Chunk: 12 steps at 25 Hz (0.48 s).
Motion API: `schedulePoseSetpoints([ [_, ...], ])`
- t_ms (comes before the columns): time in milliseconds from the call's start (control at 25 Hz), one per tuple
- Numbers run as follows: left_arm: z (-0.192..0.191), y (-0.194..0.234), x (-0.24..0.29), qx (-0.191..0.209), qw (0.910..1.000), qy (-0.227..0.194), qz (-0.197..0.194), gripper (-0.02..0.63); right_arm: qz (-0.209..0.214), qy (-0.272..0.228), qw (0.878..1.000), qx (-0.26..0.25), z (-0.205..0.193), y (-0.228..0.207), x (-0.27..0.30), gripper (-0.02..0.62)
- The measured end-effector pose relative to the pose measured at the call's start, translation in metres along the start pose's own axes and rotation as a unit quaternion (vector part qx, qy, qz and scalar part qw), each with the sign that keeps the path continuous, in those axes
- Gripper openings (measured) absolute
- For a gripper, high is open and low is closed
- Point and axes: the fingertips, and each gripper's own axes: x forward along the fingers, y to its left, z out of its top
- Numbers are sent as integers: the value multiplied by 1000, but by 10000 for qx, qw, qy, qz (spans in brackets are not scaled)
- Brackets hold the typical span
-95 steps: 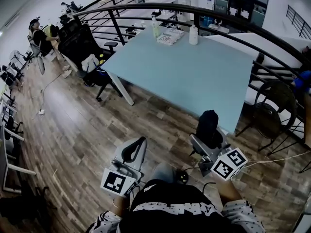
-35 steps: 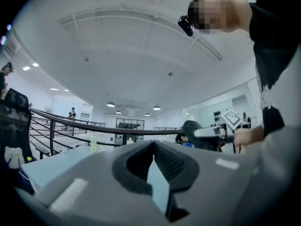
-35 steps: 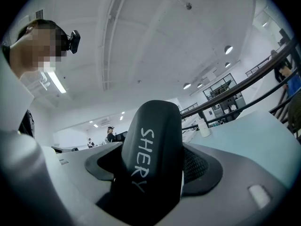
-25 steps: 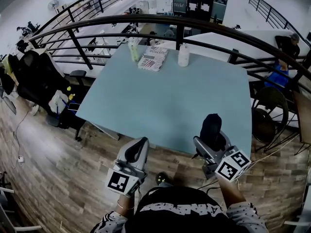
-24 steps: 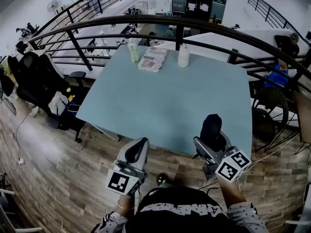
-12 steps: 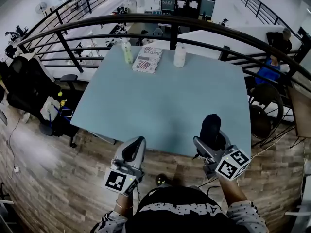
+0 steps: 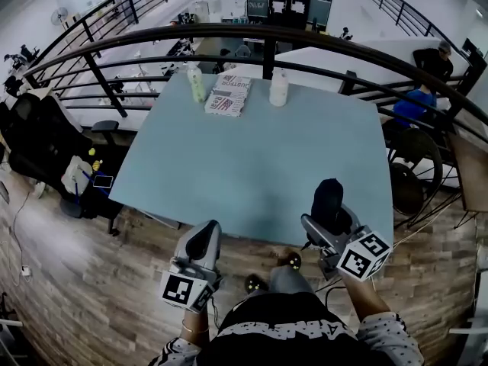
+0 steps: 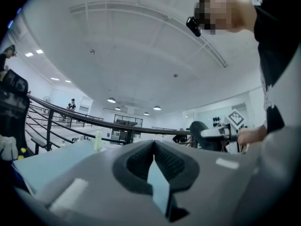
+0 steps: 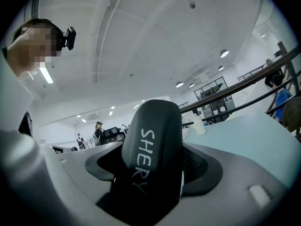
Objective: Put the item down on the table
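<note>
The black item [image 9: 151, 149], rounded and printed with white letters, stands upright between the jaws of the right tool [image 7: 326, 218], which is clenched on its lower part. In the head view it shows against the near strip of the table [image 7: 259, 151], toward the right-hand corner, and it is not yet set down.

The step in hand looks like the lowering itself. To do it well, I would carry the item a little further in from the near edge before bringing it down, tip it so a broad side meets the top, and part the jaws only once it rests there.

The left tool [image 7: 200, 242] is closed on nothing and hangs over the wooden floor [image 7: 84, 280], just short of the table's near edge.

There is plenty of room: the whole near and middle of the table is bare. A green bottle [image 7: 197, 85], a printed packet [image 7: 227, 95] and a white bottle [image 7: 279, 88] stand well apart at the far edge, under the dark railing [image 7: 267, 33].
</note>
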Motion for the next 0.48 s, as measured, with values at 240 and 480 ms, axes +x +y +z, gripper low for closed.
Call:
schedulePoseSetpoints([
  [240,-8,10,3,-49,9997,111,230,0,121,69,9999,64,1,-12,19,374],
  [480,4,31,20,76,9989,170,426,0,285,21,9995,103,14,-25,52,374],
])
